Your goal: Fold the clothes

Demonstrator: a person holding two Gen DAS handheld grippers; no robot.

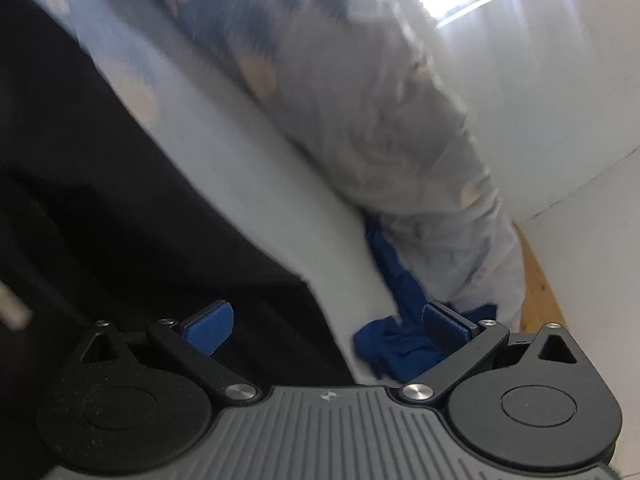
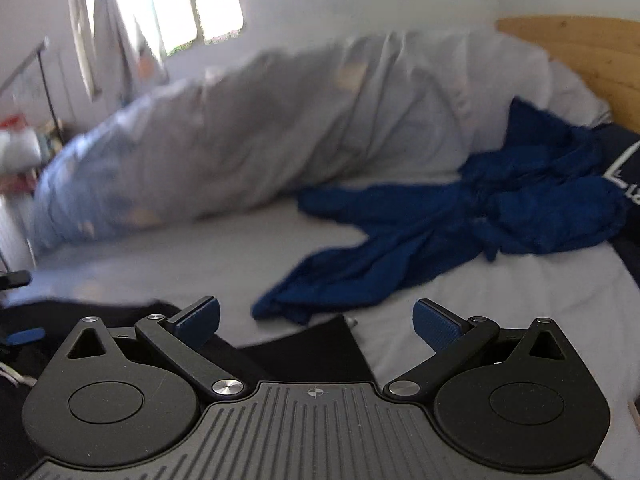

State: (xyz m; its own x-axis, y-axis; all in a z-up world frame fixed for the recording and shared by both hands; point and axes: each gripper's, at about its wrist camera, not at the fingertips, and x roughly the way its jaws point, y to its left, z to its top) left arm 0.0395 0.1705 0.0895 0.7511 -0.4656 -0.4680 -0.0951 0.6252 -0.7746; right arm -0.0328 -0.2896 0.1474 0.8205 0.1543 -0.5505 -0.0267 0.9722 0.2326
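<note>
A black garment point(image 1: 132, 220) lies spread over the left of the white bed sheet point(image 1: 248, 176) in the left wrist view; my left gripper point(image 1: 326, 326) hovers open above its edge, nothing between the blue pads. A crumpled blue garment point(image 1: 394, 308) lies by the right finger. In the right wrist view the same blue garment point(image 2: 460, 232) sprawls across the sheet point(image 2: 200, 264) ahead. My right gripper point(image 2: 316, 322) is open over a corner of the black garment point(image 2: 304, 346), holding nothing.
A bunched grey-white duvet point(image 2: 260, 132) runs along the far side of the bed. A wooden headboard point(image 2: 576, 52) stands at the right, with a dark printed garment point(image 2: 624, 164) beside it. A window point(image 2: 192, 0) and hanging cloth are at the back left.
</note>
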